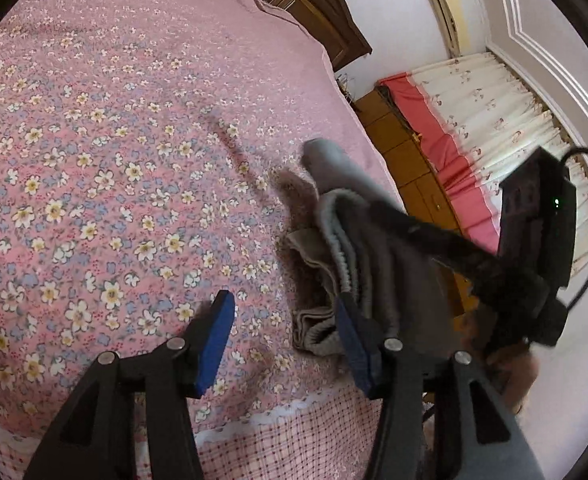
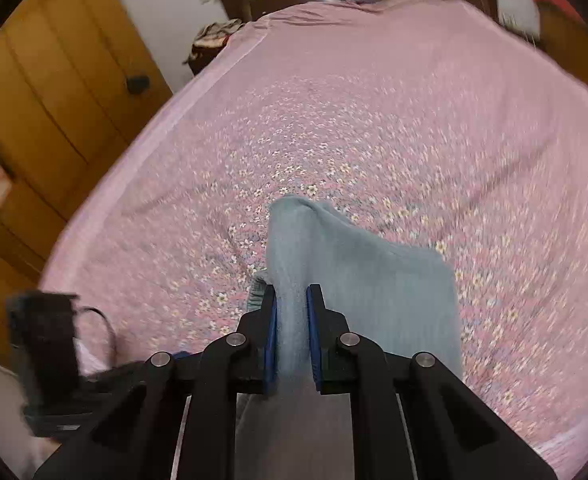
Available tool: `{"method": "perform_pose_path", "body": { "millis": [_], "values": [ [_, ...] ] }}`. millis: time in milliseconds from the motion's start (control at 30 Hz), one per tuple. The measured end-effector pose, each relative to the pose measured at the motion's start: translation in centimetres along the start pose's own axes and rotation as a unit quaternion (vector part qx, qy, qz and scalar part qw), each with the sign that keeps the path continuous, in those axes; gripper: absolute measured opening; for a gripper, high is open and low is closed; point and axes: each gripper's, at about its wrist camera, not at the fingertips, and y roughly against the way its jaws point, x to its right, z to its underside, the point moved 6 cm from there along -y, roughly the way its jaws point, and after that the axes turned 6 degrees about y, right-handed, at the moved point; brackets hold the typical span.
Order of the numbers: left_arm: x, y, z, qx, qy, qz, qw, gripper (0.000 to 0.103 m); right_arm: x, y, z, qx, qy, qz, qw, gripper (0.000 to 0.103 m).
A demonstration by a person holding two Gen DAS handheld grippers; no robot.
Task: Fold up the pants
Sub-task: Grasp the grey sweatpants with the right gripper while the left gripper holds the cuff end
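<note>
So, my right claw (image 2: 290,320) is clamped on a fold of the grey pants (image 2: 358,276), blue pads pressing the cloth from both sides, and the fabric rises out of the pinch and drapes over to the right like a little tent. My left claw (image 1: 283,344) sits with its pads apart and nothing between them; its right pad is just touching or hovering at the bunched waistband end of the pants, I can't tell which. From the left view the pants are a lumpy pile near the bed's edge, with the ribbed elastic band showing and a fuzzier brownish bit of lining poking out beside it. All of it rests on the pink flowered bedspread (image 1: 105,168), with loads of bare bed beyond to lay things flat.

My take on doing this step well: the right grip only has one ridge of cloth, so I'd lift slowly and let the weight pull the leg straight instead of yanking. I'd have the left claw take the waistband properly, through both layers, before spreading anything. Then carry the pants away from the edge toward the middle of the bed, because a heavy leg hanging off the side would probably drag the whole thing down. The right view is blurry, so I'd steady up before setting anything down.
</note>
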Motion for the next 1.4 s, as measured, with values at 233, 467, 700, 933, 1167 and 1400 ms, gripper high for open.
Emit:
{"method": "perform_pose_path", "body": {
  "millis": [233, 467, 700, 933, 1167, 1400],
  "values": [
    [1.6, -4.1, -0.6, -0.007, -0.011, 0.009, 0.9999, 0.055, 2.1, -0.2, 0.6, 0.015, -0.049, -0.064, 0.997, 0.015],
    [4.6, -6.7, -1.0, -0.010, -0.009, 0.085, 0.9963, 0.062, 1.5, -0.8, 1.6, -0.018, -0.047, -0.106, 0.993, 0.025],
    [5.1, -9.2, -0.2, -0.015, -0.027, 0.030, 0.9991, 0.065, 0.2, -0.3, 2.0, -0.023, -0.001, -0.061, 0.998, 0.017],
    [5.9, -6.4, -0.6, 0.042, 0.043, 0.129, 0.9898, 0.064, 4.4, 0.1, 1.9, 0.005, -0.111, -0.183, 0.977, 0.017],
    [8.1, -8.1, -0.4, 0.028, 0.009, 0.119, 0.9924, 0.065, 5.6, -2.0, 2.9, -0.012, -0.156, -0.223, 0.962, 0.018],
    [7.1, -10.8, 0.4, 0.028, -0.007, 0.032, 0.9991, 0.054, 4.2, -0.1, 1.8, 0.017, -0.042, -0.076, 0.996, 0.010]
  ]
}}
